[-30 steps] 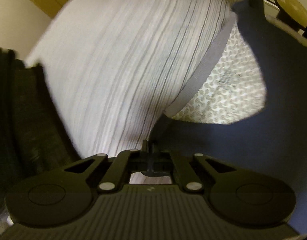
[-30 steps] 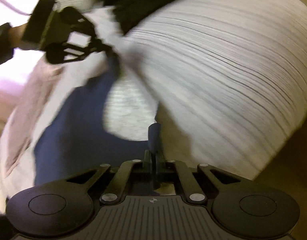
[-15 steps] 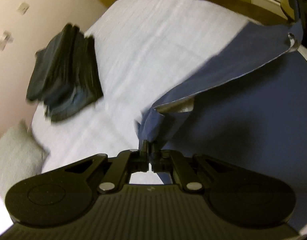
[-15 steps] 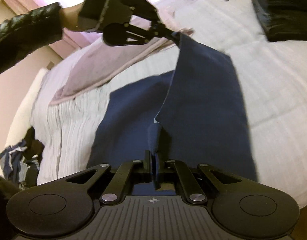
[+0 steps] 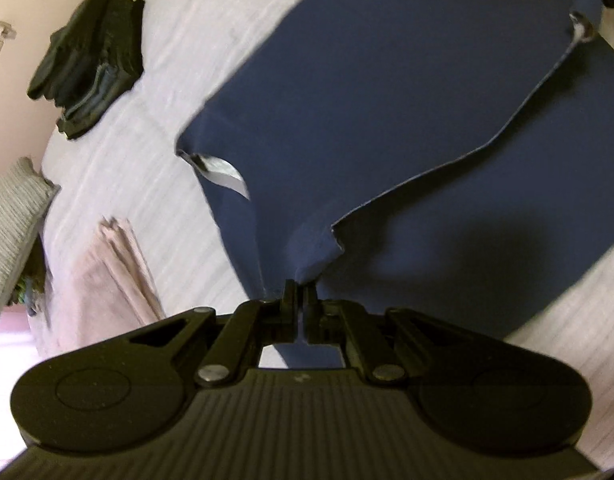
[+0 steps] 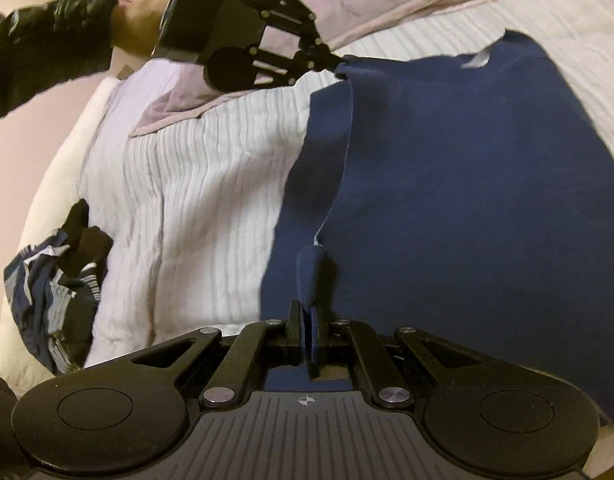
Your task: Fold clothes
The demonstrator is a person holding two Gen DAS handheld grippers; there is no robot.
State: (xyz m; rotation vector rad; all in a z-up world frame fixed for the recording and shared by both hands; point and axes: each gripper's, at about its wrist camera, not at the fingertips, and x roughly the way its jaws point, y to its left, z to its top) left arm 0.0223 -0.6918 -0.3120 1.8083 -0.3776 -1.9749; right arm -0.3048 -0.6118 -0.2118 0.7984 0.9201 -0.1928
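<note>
right wrist view: navy garment (image 6: 467, 184) spread on bed (image 6: 195, 184), one edge lifted and doubled over, pinched by both right gripper (image 6: 307, 320) and left gripper (image 6: 327, 62) (fingers pressed together on cloth). fold midway; dark folded stack (image 5: 87, 60) beyond garment, crumpled striped piece (image 6: 55, 280) beside it, unfolded.

We see the left gripper (image 5: 301, 292) with its jaws closed on a corner of the navy cloth (image 5: 387, 100), which lies on the bed (image 5: 179, 40). Left of the cloth are a dark folded stack (image 5: 87, 56) and a pink cloth (image 5: 111, 272).
</note>
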